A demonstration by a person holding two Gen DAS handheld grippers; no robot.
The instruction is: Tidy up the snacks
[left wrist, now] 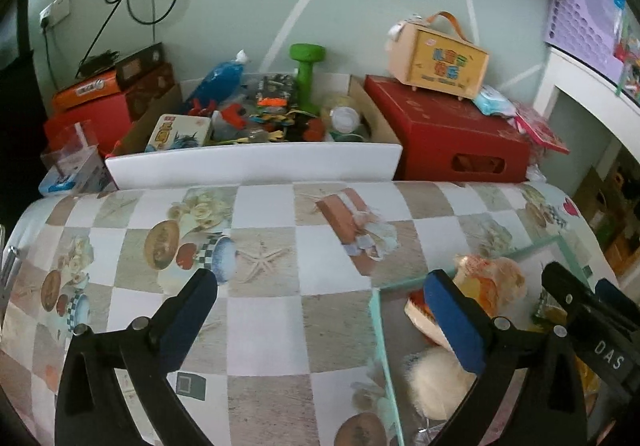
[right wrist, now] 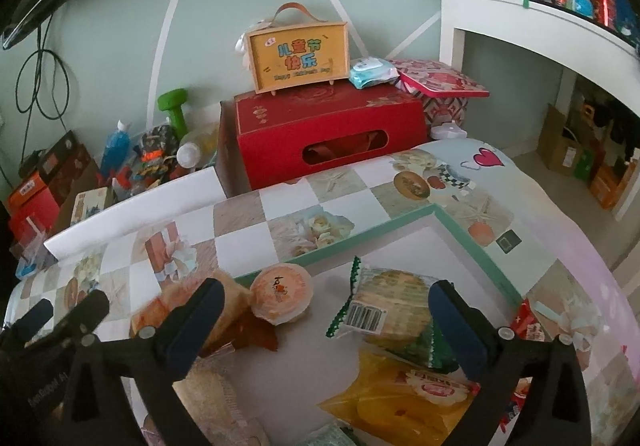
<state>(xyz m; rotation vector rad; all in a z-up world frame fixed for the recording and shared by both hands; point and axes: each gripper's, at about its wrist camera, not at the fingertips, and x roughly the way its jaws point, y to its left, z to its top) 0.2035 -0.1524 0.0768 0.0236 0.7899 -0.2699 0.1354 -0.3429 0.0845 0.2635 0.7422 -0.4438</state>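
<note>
Green-edged box (right wrist: 472, 242) holds the snacks; both the left gripper (left wrist: 320, 310) and right gripper (right wrist: 326, 310) are spread, empty. Best lower squarely over the cracker packet (right wrist: 384, 306) before pinching.

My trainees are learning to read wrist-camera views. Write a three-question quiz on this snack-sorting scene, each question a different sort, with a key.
1. True or false: the right gripper is shut on a snack.
2. What stands on the red box? A) a green dumbbell B) a yellow handled case C) a blue bottle
3. Fill in: the cracker pack with the barcode lies inside the green-edged ____.

Key: 1 false, its jaws are open and empty; 2 B, the yellow handled case; 3 tray.
</note>
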